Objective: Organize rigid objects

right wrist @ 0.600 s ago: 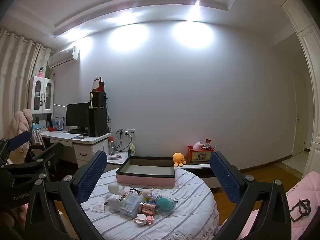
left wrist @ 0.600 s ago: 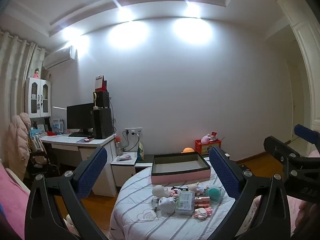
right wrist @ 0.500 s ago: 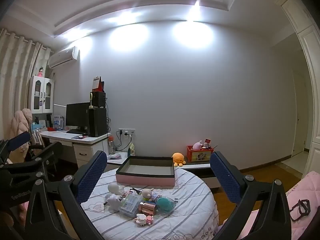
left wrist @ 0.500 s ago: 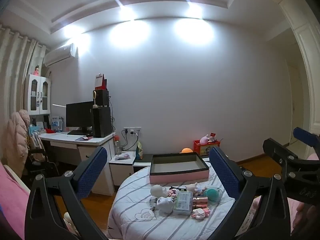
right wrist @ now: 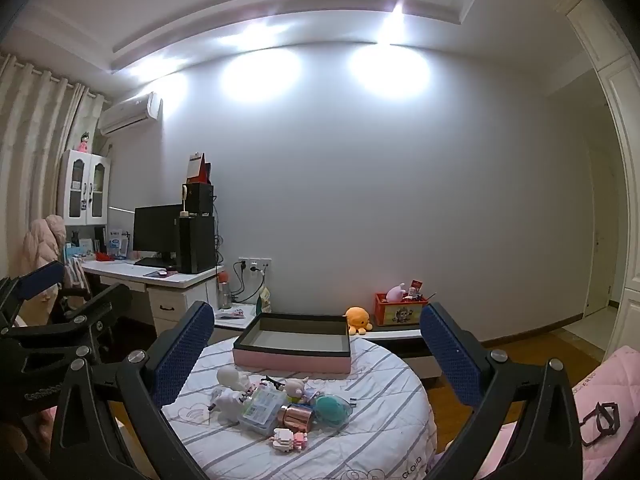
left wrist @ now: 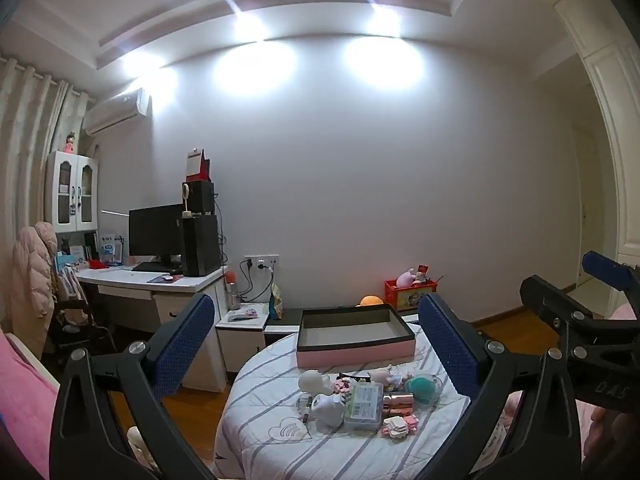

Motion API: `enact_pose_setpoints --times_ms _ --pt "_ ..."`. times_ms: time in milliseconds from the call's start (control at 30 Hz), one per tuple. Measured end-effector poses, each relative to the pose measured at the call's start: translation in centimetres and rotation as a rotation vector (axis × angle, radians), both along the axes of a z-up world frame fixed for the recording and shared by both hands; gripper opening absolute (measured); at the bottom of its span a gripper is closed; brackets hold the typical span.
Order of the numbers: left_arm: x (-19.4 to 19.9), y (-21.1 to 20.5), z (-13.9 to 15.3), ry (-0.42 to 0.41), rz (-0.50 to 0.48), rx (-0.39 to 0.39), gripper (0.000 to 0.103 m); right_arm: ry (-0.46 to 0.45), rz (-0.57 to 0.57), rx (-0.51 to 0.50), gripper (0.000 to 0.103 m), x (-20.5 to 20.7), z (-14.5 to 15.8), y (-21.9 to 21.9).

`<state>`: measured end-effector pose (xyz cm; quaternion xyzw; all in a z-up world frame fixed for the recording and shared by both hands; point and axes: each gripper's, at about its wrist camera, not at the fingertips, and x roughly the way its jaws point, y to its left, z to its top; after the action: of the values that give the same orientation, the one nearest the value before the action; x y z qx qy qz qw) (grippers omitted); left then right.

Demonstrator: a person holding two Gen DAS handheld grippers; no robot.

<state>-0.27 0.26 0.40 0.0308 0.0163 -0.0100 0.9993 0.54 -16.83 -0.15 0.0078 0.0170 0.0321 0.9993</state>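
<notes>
A round table with a striped white cloth (left wrist: 260,432) (right wrist: 360,452) bears an empty pink box with a dark rim (left wrist: 356,354) (right wrist: 292,358) at its far side. In front of it lies a cluster of small things: a white figurine (left wrist: 328,406) (right wrist: 226,398), a clear plastic case (left wrist: 364,402) (right wrist: 260,402), a teal round thing (left wrist: 420,386) (right wrist: 330,408), a rose-gold cup (right wrist: 296,418) and pink toy blocks (left wrist: 398,426) (right wrist: 290,440). My left gripper (left wrist: 316,344) and my right gripper (right wrist: 316,348) are both open and empty, held well back from the table.
A white desk with monitor and speakers (left wrist: 168,264) stands at left, a low cabinet behind the table. An orange plush (right wrist: 358,320) and a red toy box (right wrist: 400,312) sit by the wall. Pink bedding (right wrist: 600,392) lies at right. Wooden floor surrounds the table.
The left wrist view has shifted slightly, so the table sits a little lower and further left in it. The right wrist view is almost unchanged. Both grippers stay open.
</notes>
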Motion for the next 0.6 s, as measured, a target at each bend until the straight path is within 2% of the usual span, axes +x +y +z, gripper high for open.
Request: enact_pose_setpoints --times_ms 600 --pt "0.05 -0.39 0.31 -0.003 -0.005 0.013 0.103 -0.004 -0.012 0.001 0.103 0.38 -0.13 -0.23"
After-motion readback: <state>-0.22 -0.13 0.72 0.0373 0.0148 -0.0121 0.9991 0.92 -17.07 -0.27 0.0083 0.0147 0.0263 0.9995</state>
